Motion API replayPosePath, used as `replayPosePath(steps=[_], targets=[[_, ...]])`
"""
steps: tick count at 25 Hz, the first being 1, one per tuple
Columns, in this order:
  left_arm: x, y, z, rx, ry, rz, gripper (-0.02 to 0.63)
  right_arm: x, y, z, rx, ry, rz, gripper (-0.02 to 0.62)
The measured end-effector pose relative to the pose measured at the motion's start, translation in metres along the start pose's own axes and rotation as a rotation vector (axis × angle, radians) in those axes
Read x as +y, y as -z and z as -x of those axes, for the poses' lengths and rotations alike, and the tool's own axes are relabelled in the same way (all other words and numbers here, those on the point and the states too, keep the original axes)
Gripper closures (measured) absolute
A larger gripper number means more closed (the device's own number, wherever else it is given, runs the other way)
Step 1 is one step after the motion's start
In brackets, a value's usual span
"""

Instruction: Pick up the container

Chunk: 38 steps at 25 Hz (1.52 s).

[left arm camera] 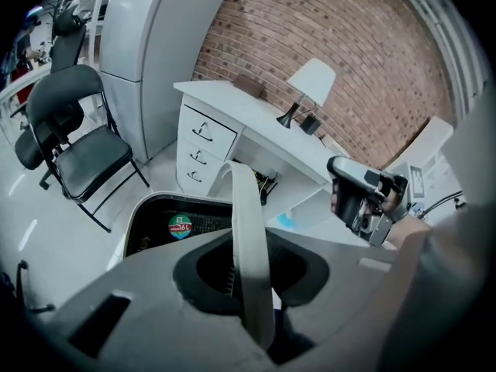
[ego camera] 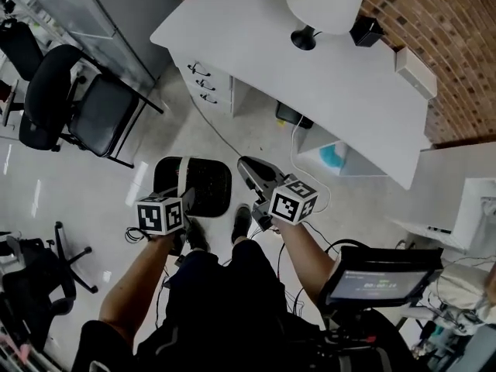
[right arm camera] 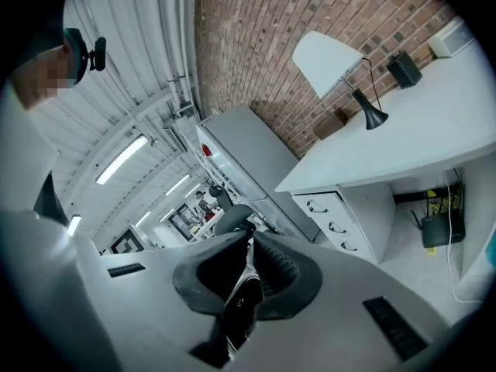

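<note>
The container (ego camera: 208, 189) is a black bin with a white bail handle (ego camera: 183, 178); it hangs over the floor in front of the person's feet. My left gripper (ego camera: 185, 204) is shut on that handle. In the left gripper view the white handle (left arm camera: 248, 231) runs straight between the pads, with the bin's dark inside and a round green sticker (left arm camera: 180, 225) behind it. My right gripper (ego camera: 249, 169) is beside the bin, to its right. In the right gripper view its jaws (right arm camera: 249, 273) pinch a thin dark object with a silvery edge (right arm camera: 237, 310); what it is I cannot tell.
A white desk (ego camera: 310, 68) with a lamp (ego camera: 325, 2) and a drawer unit (ego camera: 205, 80) stands ahead against a brick wall. A black folding chair (ego camera: 89, 107) is at the left. Cables lie on the floor by the feet. A small screen (ego camera: 380, 276) sits at the lower right.
</note>
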<state>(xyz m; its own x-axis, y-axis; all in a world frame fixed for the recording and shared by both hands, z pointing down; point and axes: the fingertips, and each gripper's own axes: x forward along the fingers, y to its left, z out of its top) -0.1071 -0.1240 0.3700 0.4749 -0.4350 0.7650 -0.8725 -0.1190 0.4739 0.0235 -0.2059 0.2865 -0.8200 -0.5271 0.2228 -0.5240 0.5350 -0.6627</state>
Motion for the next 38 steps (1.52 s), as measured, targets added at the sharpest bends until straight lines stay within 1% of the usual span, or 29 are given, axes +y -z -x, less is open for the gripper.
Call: replayPosePath(steps=[3, 7, 11, 14, 17, 18, 22, 25, 29, 32, 34, 36, 38], targets=[[-0.02, -0.012, 0.035, 0.013, -0.017, 0.01, 0.534, 0.027, -0.021, 0.003, -0.004, -0.013, 0.059, 0.569], [-0.027, -0.015, 0.062, 0.017, 0.005, -0.024, 0.534, 0.06, -0.045, 0.007, -0.027, -0.012, 0.123, 0.569], [-0.028, -0.02, 0.085, -0.015, 0.019, -0.037, 0.534, 0.095, -0.062, 0.014, -0.069, -0.014, 0.168, 0.572], [-0.033, -0.024, 0.101, -0.032, 0.029, -0.042, 0.534, 0.115, -0.068, 0.016, -0.062, -0.003, 0.203, 0.574], [-0.045, -0.025, 0.113, -0.06, 0.09, -0.046, 0.534, 0.134, -0.075, 0.019, -0.06, 0.019, 0.245, 0.575], [-0.047, -0.024, 0.117, -0.067, 0.107, -0.049, 0.534, 0.142, -0.077, 0.021, -0.069, 0.016, 0.245, 0.575], [-0.045, -0.026, 0.136, -0.086, 0.105, -0.079, 0.534, 0.171, -0.097, 0.028, -0.133, -0.009, 0.251, 0.581], [-0.038, -0.029, 0.149, -0.096, 0.11, -0.082, 0.534, 0.187, -0.108, 0.03, -0.168, 0.002, 0.287, 0.583], [-0.03, -0.03, 0.166, -0.093, 0.112, -0.112, 0.535, 0.207, -0.113, 0.028, -0.185, 0.022, 0.347, 0.586], [-0.034, -0.032, 0.171, -0.11, 0.136, -0.108, 0.535, 0.214, -0.121, 0.028, -0.198, 0.043, 0.382, 0.586], [-0.036, -0.034, 0.177, -0.113, 0.128, -0.12, 0.535, 0.218, -0.124, 0.028, -0.206, 0.047, 0.399, 0.586], [-0.038, -0.038, 0.187, -0.124, 0.109, -0.113, 0.535, 0.222, -0.125, 0.027, -0.209, 0.048, 0.417, 0.588], [-0.033, -0.036, 0.185, -0.136, 0.115, -0.092, 0.535, 0.225, -0.125, 0.026, -0.208, 0.049, 0.423, 0.588]])
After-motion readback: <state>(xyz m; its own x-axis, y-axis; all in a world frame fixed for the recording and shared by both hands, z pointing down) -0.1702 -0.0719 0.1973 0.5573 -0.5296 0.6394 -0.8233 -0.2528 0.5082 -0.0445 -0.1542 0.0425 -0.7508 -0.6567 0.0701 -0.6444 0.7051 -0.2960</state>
